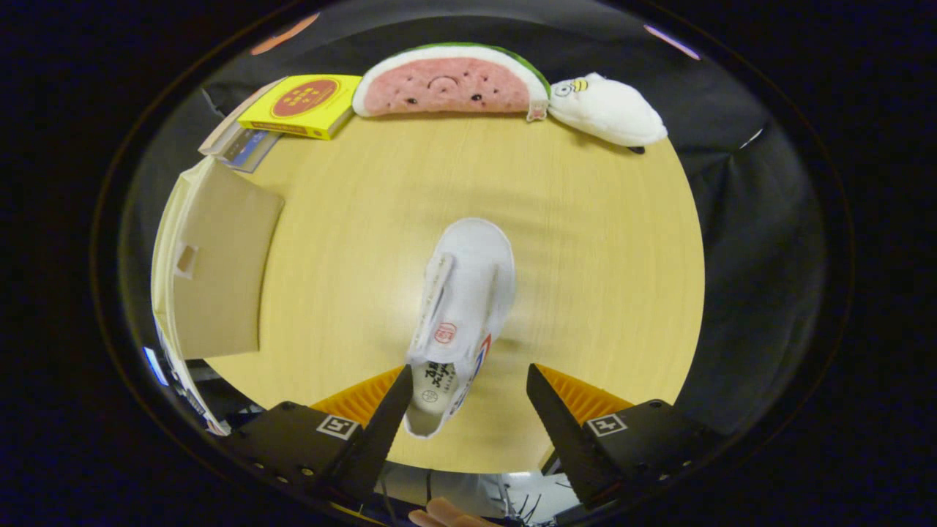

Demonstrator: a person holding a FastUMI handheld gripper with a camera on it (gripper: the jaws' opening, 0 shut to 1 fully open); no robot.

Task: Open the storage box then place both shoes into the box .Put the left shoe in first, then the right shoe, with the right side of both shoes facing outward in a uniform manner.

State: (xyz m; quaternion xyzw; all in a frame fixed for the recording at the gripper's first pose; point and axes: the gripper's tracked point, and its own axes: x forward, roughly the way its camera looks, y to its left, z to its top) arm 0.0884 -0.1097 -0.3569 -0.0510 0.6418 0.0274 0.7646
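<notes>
A white shoe (465,307) lies on the round wooden table (600,241), toe pointing away from me, its heel opening between my fingers. The heel sits close against one finger (392,410), while the other finger (549,410) stands well apart from it. My gripper (468,380) is open, hovering over the shoe's heel end, and not pressing on it. The beige storage box (212,263) stands at the table's left edge with its lid flap raised, the inside hidden from me.
At the table's far edge lie a watermelon-slice plush (450,80), a white plush (607,110) and a yellow box (304,102) on top of some books. Black cloth surrounds the table. A fingertip of a hand (446,512) shows beneath the gripper.
</notes>
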